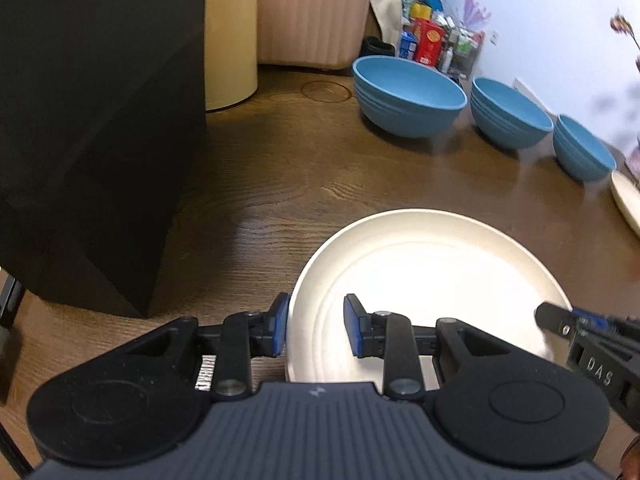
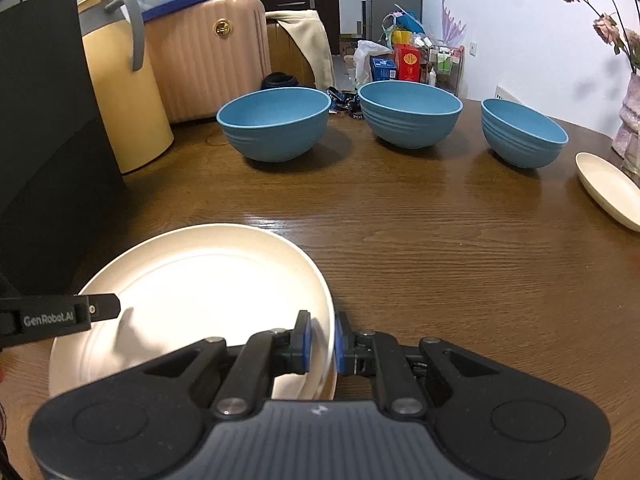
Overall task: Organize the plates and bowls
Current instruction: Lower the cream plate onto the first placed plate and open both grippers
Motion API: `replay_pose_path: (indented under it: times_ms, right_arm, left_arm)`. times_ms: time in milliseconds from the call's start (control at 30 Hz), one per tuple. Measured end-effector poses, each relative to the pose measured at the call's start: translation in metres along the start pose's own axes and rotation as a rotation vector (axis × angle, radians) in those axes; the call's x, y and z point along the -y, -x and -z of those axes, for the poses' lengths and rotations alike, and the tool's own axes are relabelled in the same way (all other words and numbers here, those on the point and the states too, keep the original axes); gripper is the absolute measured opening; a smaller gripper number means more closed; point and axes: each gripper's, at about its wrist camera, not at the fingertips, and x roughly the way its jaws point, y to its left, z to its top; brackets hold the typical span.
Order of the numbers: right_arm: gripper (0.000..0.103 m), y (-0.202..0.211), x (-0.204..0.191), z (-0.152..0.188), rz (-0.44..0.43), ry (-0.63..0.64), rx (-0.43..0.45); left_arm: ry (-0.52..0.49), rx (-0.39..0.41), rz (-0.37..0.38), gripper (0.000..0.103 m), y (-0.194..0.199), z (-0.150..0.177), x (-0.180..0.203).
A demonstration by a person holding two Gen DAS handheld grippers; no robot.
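A cream plate (image 1: pixel 432 272) lies on the wooden table (image 1: pixel 280 184) right in front of both grippers; it also shows in the right wrist view (image 2: pixel 200 280). My left gripper (image 1: pixel 316 326) is open, its jaws standing either side of the plate's left rim. My right gripper (image 2: pixel 322 338) is shut on the plate's right rim. Three blue bowls stand in a row at the back: left (image 2: pixel 276 124), middle (image 2: pixel 410 114), right (image 2: pixel 522 134). A second cream plate (image 2: pixel 610 190) lies at the far right.
A black box (image 1: pixel 92 132) stands at the left, with a yellow bin (image 2: pixel 124 96) and a pink suitcase (image 2: pixel 208 56) behind it. A vase with dried flowers (image 2: pixel 628 120) stands at the far right edge. Bare table lies between plate and bowls.
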Motion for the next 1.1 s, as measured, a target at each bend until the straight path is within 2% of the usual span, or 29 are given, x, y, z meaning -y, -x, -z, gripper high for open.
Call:
replay_pose_path:
  times_ms: [500, 967, 1100]
  right_arm:
    - [0.012, -0.012, -0.004, 0.01, 0.035, 0.015, 0.008]
    - [0.013, -0.018, -0.002, 0.013, 0.045, 0.016, -0.018]
    - [0.015, -0.016, -0.001, 0.012, 0.032, 0.003, -0.019]
  left_arm:
    - [-0.119, -0.04, -0.022, 0.029, -0.018, 0.008, 0.005]
    - [-0.139, -0.04, -0.014, 0.029, -0.022, 0.006, 0.007]
    - [-0.134, -0.039, -0.014, 0.033, -0.021, 0.004, 0.005]
